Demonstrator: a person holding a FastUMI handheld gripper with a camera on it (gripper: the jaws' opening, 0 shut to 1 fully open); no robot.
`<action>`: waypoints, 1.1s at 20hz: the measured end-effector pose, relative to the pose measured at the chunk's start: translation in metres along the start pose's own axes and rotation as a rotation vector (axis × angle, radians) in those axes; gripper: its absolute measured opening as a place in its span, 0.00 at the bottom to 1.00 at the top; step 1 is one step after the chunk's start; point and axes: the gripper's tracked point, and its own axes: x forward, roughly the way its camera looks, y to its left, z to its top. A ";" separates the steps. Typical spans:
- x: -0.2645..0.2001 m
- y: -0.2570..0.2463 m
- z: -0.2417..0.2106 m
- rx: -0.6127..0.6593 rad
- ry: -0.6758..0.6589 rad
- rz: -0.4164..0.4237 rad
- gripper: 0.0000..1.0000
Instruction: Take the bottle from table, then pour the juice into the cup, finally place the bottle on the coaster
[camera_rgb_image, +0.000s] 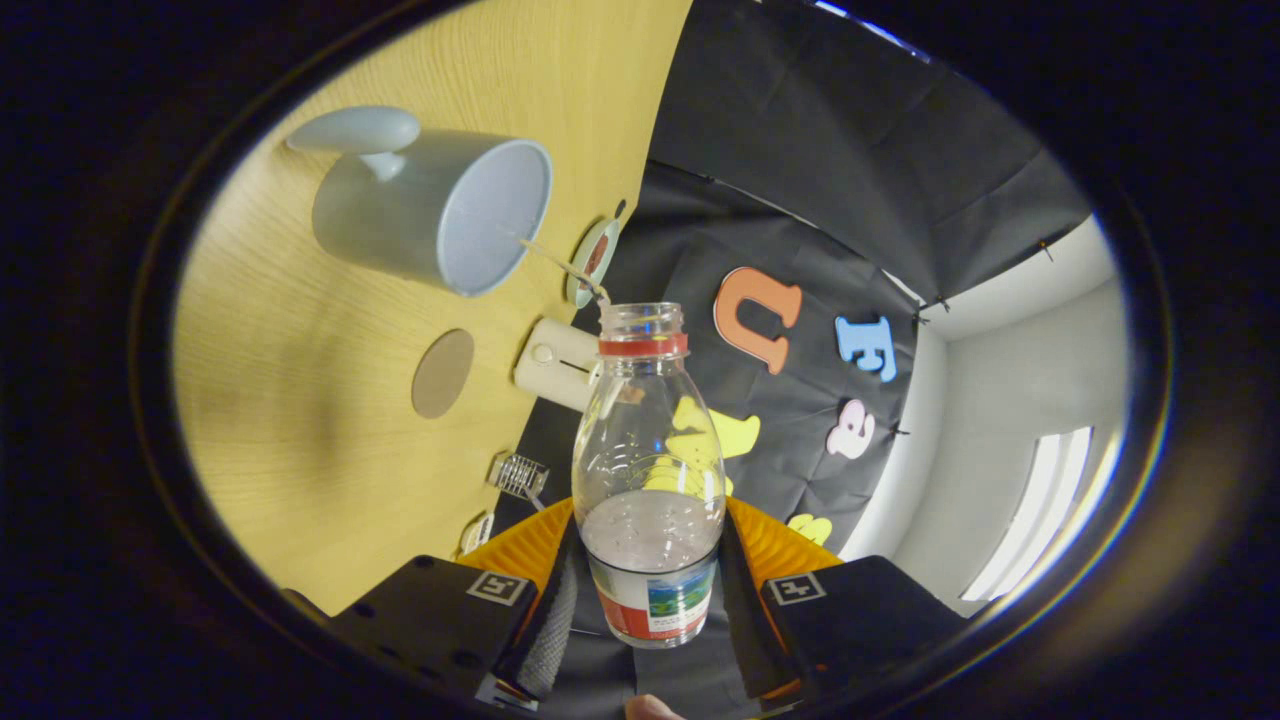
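Observation:
My gripper (650, 592) is shut on a clear plastic bottle (648, 440), both fingers pressing on its labelled lower part. The bottle has no cap, a red ring under its open mouth, and a little pale liquid pooled near the fingers. The gripper is rolled, so the wooden table (300, 420) stands on edge to the left. A pale blue-grey cup (430, 210) with a handle stands on it, its opening facing the bottle's mouth. A thin stream (560, 265) runs from the mouth to the cup's rim. A round brown coaster (443, 372) lies on the table beside the cup, level with the bottle's shoulder.
Along the table's back edge stand a cream box-like device (553, 364), a small round dish (592, 260), a little metal coil object (517, 474) and a small white item (478, 531). The black cloth wall hangs behind. A person's fingertip (650, 708) shows beneath the bottle.

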 end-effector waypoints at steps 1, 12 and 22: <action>0.002 -0.001 -0.002 -0.003 0.000 -0.001 0.72; -0.003 -0.007 -0.005 -0.047 0.000 -0.014 0.72; 0.002 -0.021 -0.003 -0.088 -0.006 -0.033 0.72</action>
